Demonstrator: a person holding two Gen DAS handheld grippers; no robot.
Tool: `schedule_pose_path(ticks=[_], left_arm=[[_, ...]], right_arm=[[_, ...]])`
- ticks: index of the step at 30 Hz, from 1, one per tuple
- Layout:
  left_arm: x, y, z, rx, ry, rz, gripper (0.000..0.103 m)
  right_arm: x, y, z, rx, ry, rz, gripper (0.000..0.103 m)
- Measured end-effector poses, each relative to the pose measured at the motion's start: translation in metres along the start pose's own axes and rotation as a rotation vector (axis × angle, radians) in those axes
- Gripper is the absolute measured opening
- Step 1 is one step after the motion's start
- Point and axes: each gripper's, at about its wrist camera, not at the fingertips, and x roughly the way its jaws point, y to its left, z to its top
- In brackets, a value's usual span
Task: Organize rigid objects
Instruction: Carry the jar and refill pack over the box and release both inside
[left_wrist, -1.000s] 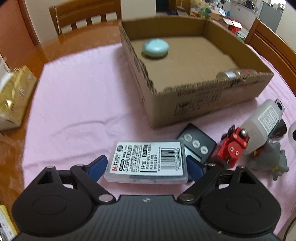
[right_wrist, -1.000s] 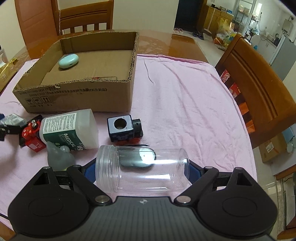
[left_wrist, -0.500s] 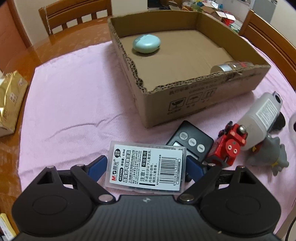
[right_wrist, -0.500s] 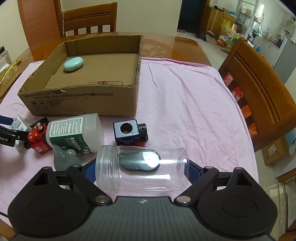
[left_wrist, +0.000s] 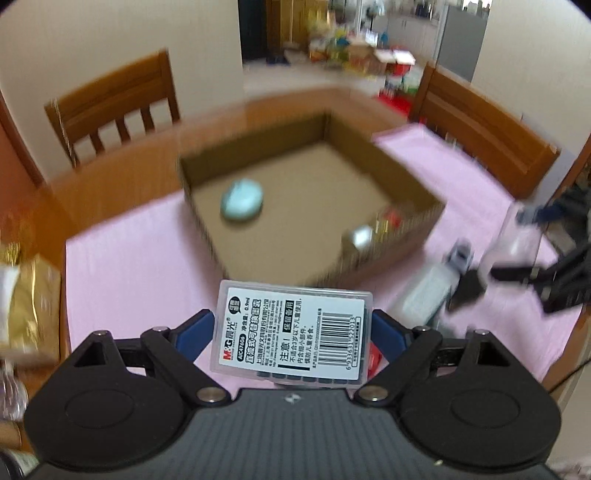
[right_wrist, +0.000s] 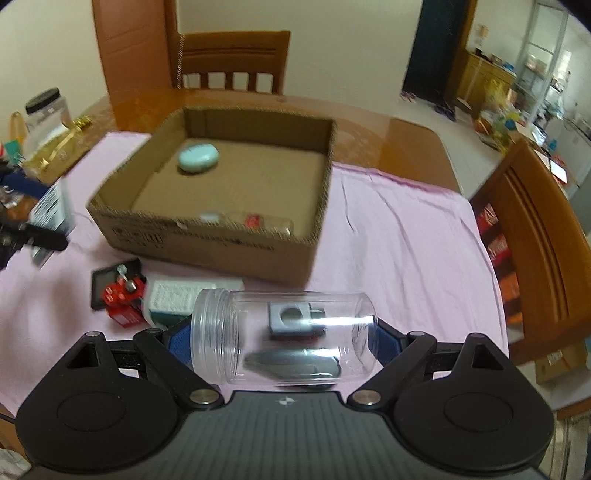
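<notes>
Left hand-held gripper (left_wrist: 291, 334) is clenched on a clear refill case (left_wrist: 291, 332), its blue pads pressed to the two short ends, the barcode label facing the camera; the case is lifted clear of the pink cloth (left_wrist: 140, 266), near the front wall of the cardboard box (left_wrist: 399, 236). Right hand-held gripper (right_wrist: 284, 341) grips a clear jar (right_wrist: 284, 336) lying sideways between its blue pads, open mouth to the left, also raised above the cloth. Inside the box a pale green oval case (right_wrist: 198, 158) lies at the far left, and a small bottle (right_wrist: 251, 220) rests on its side against the near wall. Just in front of the box on the desk (right_wrist: 399, 147), to the left, sit a black remote (right_wrist: 107, 282), a red toy (right_wrist: 123, 295) and a white bottle (right_wrist: 184, 295) with a green label, close together; a small grey and black block (right_wrist: 295, 319) shows through the jar. Gold packaging (left_wrist: 33, 295) lies at the cloth's left edge. Wooden chairs (right_wrist: 231, 61) stand at the far side and the right of the desk.
</notes>
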Motion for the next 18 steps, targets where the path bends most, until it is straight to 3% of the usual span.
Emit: schedule_pose_path(ticks=[9,11,18], left_arm=[[0.029,0.002,0.053,-0.015,-0.078,0.048,0.09],[0.036,0.004,0.058,-0.032,-0.108,0.042,0.091],[0.05,0.014,0.05,-0.118,-0.089,0.074,0.095]], right_arm=[[-0.008,0.008,0.038,-0.062,-0.084,0.013,0.094],[-0.008,0.007,0.044,-0.07,-0.095,0.013,0.094],[-0.002,0.011,0.06,-0.105,-0.11,0.021,0.094]])
